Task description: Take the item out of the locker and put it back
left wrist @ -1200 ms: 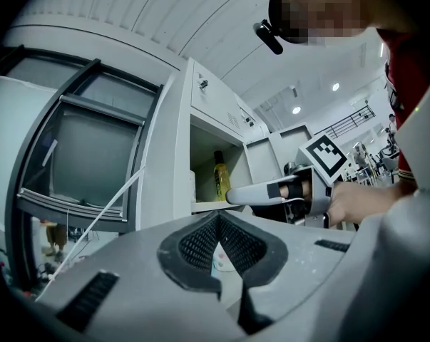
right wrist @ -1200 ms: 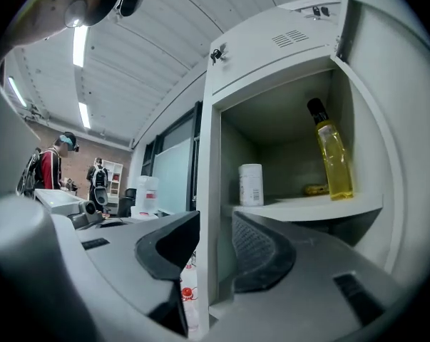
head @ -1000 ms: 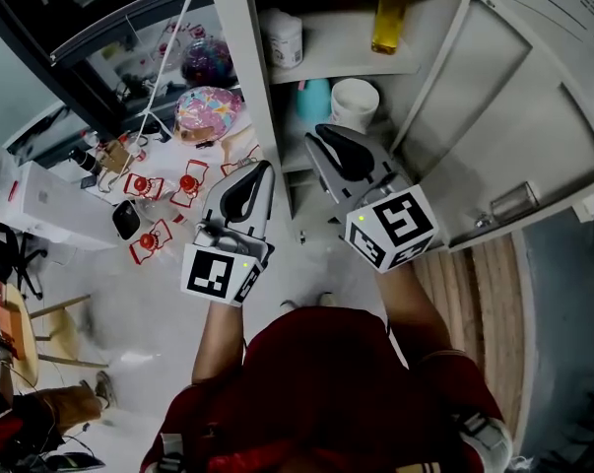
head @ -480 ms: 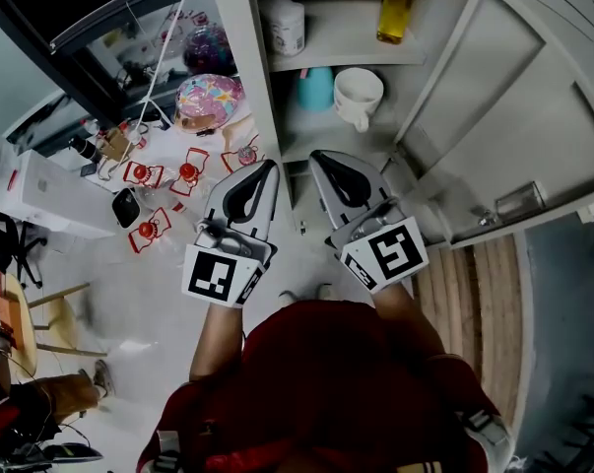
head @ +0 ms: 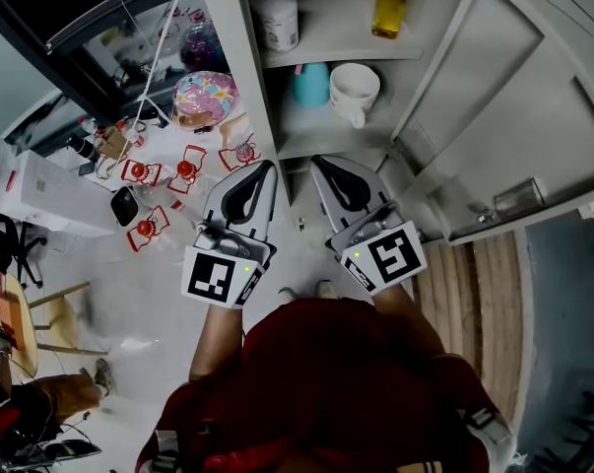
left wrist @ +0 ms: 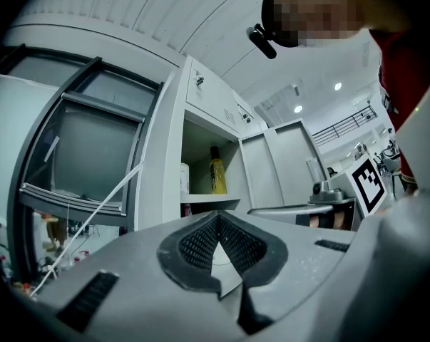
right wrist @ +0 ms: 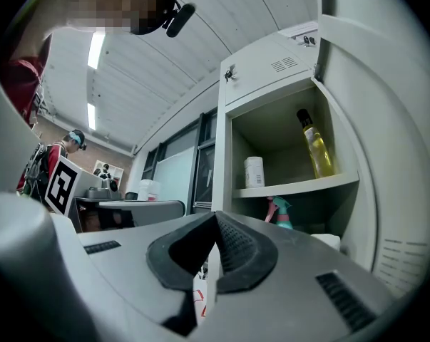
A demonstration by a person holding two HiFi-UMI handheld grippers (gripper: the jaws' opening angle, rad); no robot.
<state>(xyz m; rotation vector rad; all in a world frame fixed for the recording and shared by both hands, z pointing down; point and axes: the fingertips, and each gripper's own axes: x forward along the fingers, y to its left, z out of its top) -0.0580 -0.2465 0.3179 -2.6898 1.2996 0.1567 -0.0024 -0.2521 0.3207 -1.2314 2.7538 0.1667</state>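
- You are standing at an open locker (head: 239, 87), seen from above, with its door (head: 513, 97) swung wide to your right.
- Your left tongs (head: 268, 168) are closed with the pads meeting at the tips, and nothing is between them.
- Your right tongs (head: 319, 164) are closed and empty too. Both tongs are side by side just outside the locker's front edge and point inward.
- Everything is shelved. A white mug (head: 357, 87) and a teal spray bottle (head: 311, 85) share the lower shelf (head: 316, 136). A white jar (head: 278, 23) and a yellow bottle (head: 390, 3) stand on the upper shelf (head: 326, 42).
- The mug is probably the task's item (that is a guess from how close it is). It stands upright, just ahead of the right tongs and slightly to their right, not touching them. Its handle seems to face the open front.
- The right tongs are the nearer pair. The left pair sits by the locker's left wall, further from the mug.
- For a fresh grasp, the right tongs would have to open first and then go straight forward and up to the mug.
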